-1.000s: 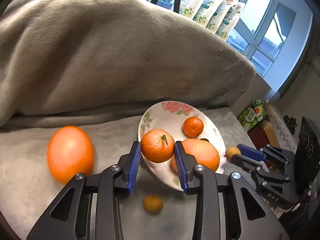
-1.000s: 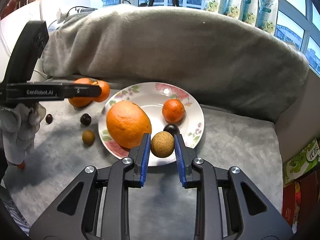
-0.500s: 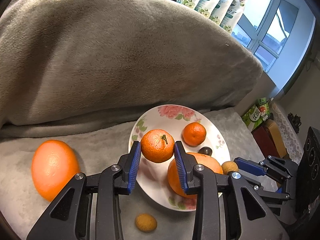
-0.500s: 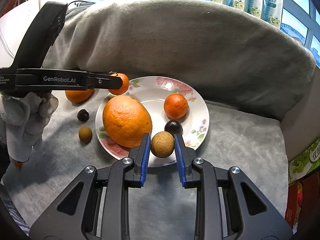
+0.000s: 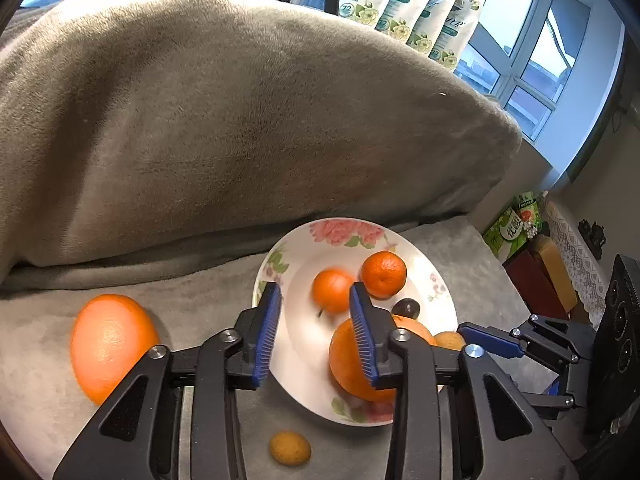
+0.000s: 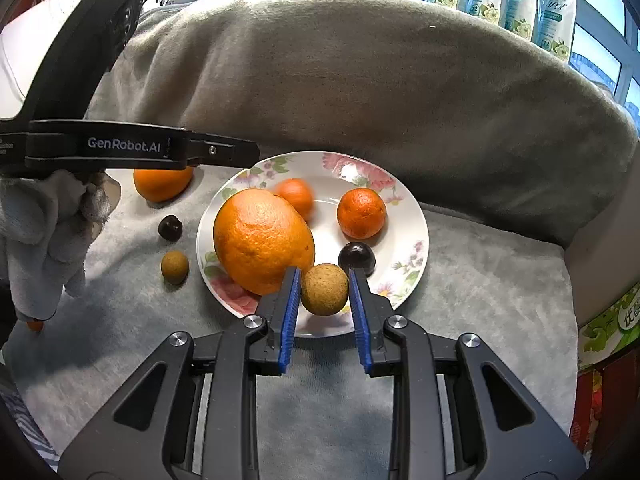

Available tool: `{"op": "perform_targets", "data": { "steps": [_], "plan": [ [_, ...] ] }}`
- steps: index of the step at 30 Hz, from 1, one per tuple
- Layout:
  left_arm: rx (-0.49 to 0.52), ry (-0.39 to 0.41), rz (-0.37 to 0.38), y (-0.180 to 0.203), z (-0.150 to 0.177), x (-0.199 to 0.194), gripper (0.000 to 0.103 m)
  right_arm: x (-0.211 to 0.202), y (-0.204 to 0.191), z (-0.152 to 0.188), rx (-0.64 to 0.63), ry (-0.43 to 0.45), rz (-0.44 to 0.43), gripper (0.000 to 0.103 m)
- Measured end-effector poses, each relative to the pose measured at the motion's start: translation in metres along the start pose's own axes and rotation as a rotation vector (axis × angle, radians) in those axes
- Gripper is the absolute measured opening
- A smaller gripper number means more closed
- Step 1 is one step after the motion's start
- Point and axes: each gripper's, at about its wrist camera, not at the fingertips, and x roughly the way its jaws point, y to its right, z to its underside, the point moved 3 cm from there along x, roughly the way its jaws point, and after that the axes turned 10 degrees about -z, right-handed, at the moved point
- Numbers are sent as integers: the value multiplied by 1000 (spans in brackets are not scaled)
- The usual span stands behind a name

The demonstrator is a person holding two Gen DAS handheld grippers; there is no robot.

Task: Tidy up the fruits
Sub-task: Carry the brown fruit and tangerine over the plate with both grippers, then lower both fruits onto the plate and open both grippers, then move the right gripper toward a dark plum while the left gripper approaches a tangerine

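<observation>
Small mandarin: the blurred round orange mandarin (image 5: 333, 290) now lies free on the white floral-rimmed plate (image 5: 304, 360), just beside a second small mandarin (image 5: 383, 274); half a second ago it sat clamped between the left claw's blue pads.
Left claw: the left claw (image 5: 314, 334) is released, its jaws spread wide above the plate with nothing between them.
Meaning: judging by the blur, the mandarin is likely still rolling, so this drop looks just done; one more fruit is on the plate.
Brown fruit: the round tan rough-skinned fruit (image 6: 324, 289) is gripped between the blue pads of the right claw (image 6: 323, 312), over the plate's near rim as before.
Plate contents: a large oval orange (image 6: 263, 241) and a small dark round fruit (image 6: 356, 257) also sit there.
Still off the plate: a second large orange (image 5: 112, 346), a small tan fruit (image 5: 290, 448) and a dark fruit (image 6: 170, 227) lie on the grey fleece blanket (image 6: 460, 280).
Next: the right claw's fruit probably follows.
</observation>
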Motion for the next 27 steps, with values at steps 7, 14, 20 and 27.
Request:
{"op": "perform_targets", "data": {
  "steps": [7,14,20,27],
  "plan": [
    [-10,10,13,-4,0,-6,54,-8,-10,-2,-33,33,22,81],
    [-25,31,-7,-12,-2,-20,66,-15,-17,-7,-34,48,20,83],
    [-58,55,-30,-31,-2,-41,71,-26,-25,-9,-27,64,1,84],
    [-80,91,-70,-52,4,-68,71,-34,-39,-13,-32,79,-21,85]
  ]
}}
